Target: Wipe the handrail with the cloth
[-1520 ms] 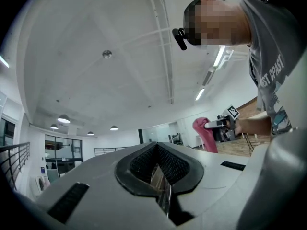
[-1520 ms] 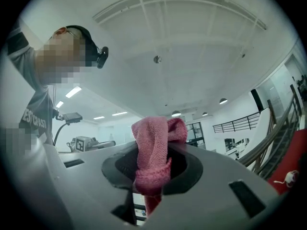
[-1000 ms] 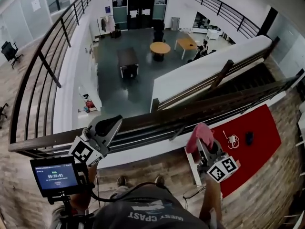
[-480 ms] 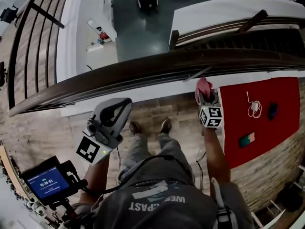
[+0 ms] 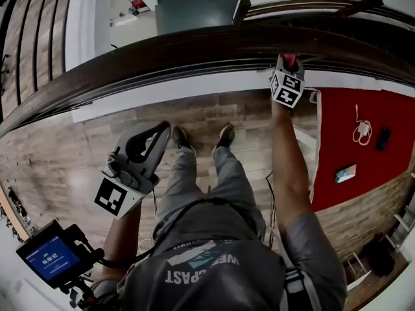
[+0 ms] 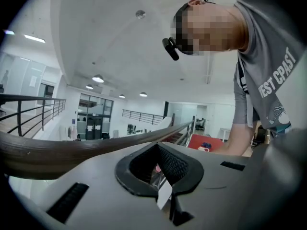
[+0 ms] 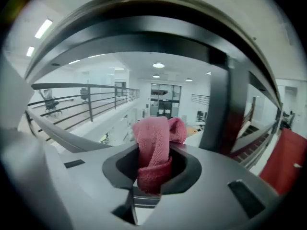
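A dark wooden handrail [image 5: 162, 47] curves across the top of the head view. My right gripper [image 5: 289, 62] is stretched out to it and shut on a pink-red cloth [image 5: 290, 59], which sits right at the rail's near underside. In the right gripper view the bunched cloth [image 7: 154, 147] stands up between the jaws of the right gripper [image 7: 152, 178], with the handrail [image 7: 144, 30] arching close above. My left gripper [image 5: 157, 133] hangs over the floor well short of the rail, shut and empty. In the left gripper view, the left gripper [image 6: 165, 195] has the handrail [image 6: 43, 150] beyond it.
A red mat [image 5: 350, 115] lies at the right with a white charger [image 5: 361, 131], a dark phone [image 5: 384, 138] and a small device [image 5: 343, 172]. A dark baluster post [image 7: 230, 109] stands just right of the cloth. A screen unit [image 5: 48, 259] hangs at lower left. Beyond the rail lies a lower floor.
The right gripper has carried the cloth forward and up to the handrail. The head view has tipped further down. The left gripper has stayed low, away from the rail.
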Available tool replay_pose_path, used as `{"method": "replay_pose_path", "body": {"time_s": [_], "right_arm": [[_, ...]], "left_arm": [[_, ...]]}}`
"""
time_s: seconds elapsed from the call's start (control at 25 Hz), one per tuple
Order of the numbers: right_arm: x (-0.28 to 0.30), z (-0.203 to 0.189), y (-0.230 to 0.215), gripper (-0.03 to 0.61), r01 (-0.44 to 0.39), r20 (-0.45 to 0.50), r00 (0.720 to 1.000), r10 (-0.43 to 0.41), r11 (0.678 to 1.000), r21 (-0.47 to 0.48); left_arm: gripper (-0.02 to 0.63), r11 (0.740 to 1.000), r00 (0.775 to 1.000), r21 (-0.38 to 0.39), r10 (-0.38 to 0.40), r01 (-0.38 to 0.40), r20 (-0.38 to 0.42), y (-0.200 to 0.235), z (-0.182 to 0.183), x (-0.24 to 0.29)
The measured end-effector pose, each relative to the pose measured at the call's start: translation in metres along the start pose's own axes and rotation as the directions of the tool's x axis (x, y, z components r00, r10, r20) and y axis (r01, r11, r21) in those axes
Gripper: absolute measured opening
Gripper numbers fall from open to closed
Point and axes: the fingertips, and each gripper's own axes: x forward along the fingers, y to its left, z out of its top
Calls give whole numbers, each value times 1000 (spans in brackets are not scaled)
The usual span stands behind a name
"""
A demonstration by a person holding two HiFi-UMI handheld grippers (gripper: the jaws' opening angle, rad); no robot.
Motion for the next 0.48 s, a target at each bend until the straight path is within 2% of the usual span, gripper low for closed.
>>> {"method": "replay_pose_path", "body": {"time_s": [0.08, 0.16, 0.2, 0.24, 0.28, 0.32, 0.4, 0.44, 0.48], "right_arm": [[-6, 10, 63, 72, -143, -2, 990, 144, 986, -88], [-13, 13, 127, 72, -303, -25, 953, 302, 941, -153], [-15, 15, 145, 72, -356, -38, 934, 355, 920, -161], [-16, 18, 148, 72, -376, -38, 927, 374, 914, -152], [-16, 24, 134, 72, -354, -20, 935, 355, 926, -127], [-15, 30, 105, 72, -298, 12, 954, 300, 950, -94], [-10, 31, 33, 72, -143, 57, 988, 145, 989, -38], [-9, 27, 7, 72, -82, 50, 995, 83, 996, -22], [-8, 21, 1, 72, -51, 30, 998, 51, 999, -16]], "left_arm": [[6, 1000, 1000, -16, -1, 1, -4, -2, -4, 0], [6, 1000, 1000, -27, 0, 0, -3, -2, -6, 2], [6, 1000, 1000, -28, 4, -4, -1, -1, -5, 3], [6, 1000, 1000, -26, 11, -11, 2, 2, -4, 5], [6, 1000, 1000, -20, 24, -24, 5, 5, -3, 7], [6, 999, 999, -7, 42, -42, 7, 9, -2, 8], [6, 996, 996, 37, 87, -87, 4, 23, -7, 7], [6, 992, 994, 56, 111, -111, 2, 35, -15, 4], [5, 988, 991, 67, 137, -137, 3, 51, -28, -2]]}}
